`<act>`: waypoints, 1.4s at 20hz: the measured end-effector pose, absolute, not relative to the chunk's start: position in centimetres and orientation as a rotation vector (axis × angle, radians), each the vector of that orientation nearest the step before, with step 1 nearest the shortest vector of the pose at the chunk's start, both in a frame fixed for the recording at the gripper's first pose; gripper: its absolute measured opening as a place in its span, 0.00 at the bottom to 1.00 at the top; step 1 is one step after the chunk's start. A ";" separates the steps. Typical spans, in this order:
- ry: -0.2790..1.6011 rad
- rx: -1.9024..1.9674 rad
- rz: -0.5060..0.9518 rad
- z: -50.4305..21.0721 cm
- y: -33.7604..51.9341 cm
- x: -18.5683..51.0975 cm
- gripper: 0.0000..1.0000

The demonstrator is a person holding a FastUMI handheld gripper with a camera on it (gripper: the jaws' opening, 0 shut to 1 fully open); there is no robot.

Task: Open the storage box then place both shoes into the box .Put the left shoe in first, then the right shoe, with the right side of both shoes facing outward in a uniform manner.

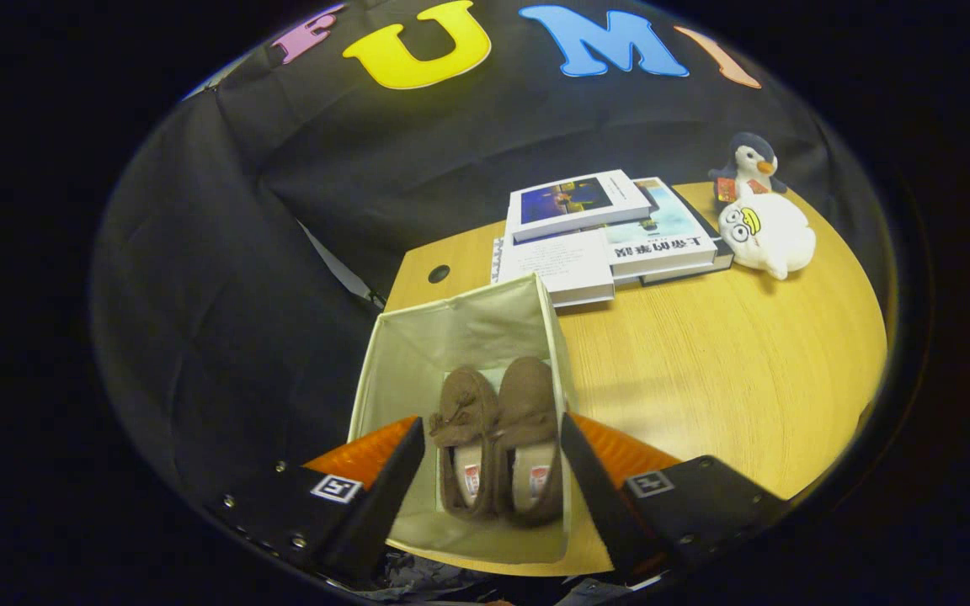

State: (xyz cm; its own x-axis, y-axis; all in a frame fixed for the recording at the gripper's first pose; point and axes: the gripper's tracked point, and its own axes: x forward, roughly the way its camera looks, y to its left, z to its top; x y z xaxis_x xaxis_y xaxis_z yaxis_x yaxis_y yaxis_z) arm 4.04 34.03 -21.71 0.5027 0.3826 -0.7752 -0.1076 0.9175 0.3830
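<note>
Gripper view looks steeply down, close above storage box (418,353).

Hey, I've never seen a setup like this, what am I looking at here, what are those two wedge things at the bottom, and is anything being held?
This is a camera riding on a hand-held gripper, looking forward along its two fingers, the wedges you noticed. They stand apart, over an open fabric storage box on a wooden table. Inside the box, between the fingers, lie two brown shoes: the left-hand shoe and the right-hand shoe, side by side. The fingers grip nothing. Beyond the box sits a stack of books, and beside it a white plush toy and a small penguin toy.
</note>
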 end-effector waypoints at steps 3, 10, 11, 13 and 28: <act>0.914 0.278 0.348 -18.9 33.1 4.4 0.99; 0.713 0.194 0.359 -13.0 25.4 5.0 0.99; 0.686 0.190 0.353 -12.2 24.2 5.1 0.99; 0.634 0.178 0.337 -10.6 21.5 5.0 0.99; 0.289 0.125 0.096 -3.3 3.6 2.3 0.99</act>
State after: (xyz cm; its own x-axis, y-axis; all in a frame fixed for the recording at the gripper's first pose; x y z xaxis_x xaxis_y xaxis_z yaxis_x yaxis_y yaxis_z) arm 2.32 3.62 -3.33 0.9541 0.1123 -0.2777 -0.0765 0.9877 0.1366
